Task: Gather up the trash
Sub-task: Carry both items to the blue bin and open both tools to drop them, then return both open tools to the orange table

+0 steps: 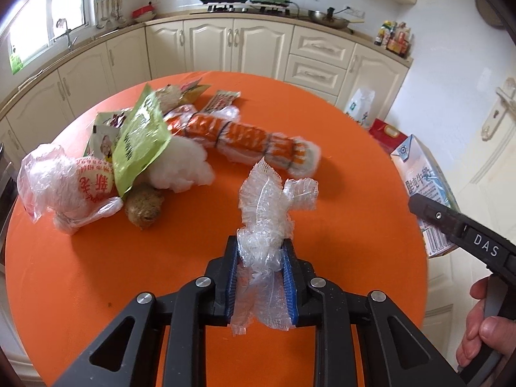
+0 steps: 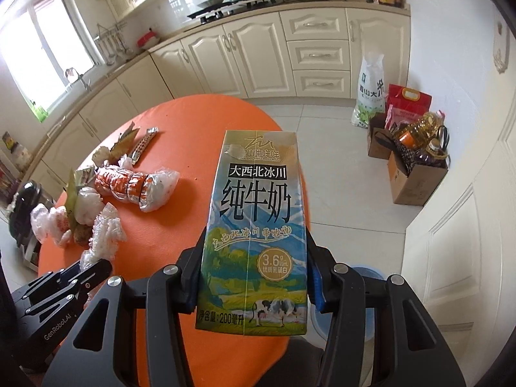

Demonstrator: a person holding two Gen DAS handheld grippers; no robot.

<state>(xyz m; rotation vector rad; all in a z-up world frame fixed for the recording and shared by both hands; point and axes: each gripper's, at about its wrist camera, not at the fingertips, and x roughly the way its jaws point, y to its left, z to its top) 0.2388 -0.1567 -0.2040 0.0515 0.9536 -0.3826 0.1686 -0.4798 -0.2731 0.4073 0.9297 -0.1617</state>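
Jaws of the left gripper (image 1: 261,254) pinch a crumpled plastic wrap (image 1: 267,213) above the tabletop's (image 1: 96,274) near edge; the right gripper (image 2: 253,277) clamps a milk carton (image 2: 254,225). The flimsy wrap could slip free. Only the right view shows a blue bin (image 2: 367,277) below

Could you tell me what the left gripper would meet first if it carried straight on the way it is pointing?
Probably the long orange-and-clear wrapper roll lying across the orange table. The left gripper, shut on clear bubble wrap, points toward it; depth is uncertain, so it might pass above.
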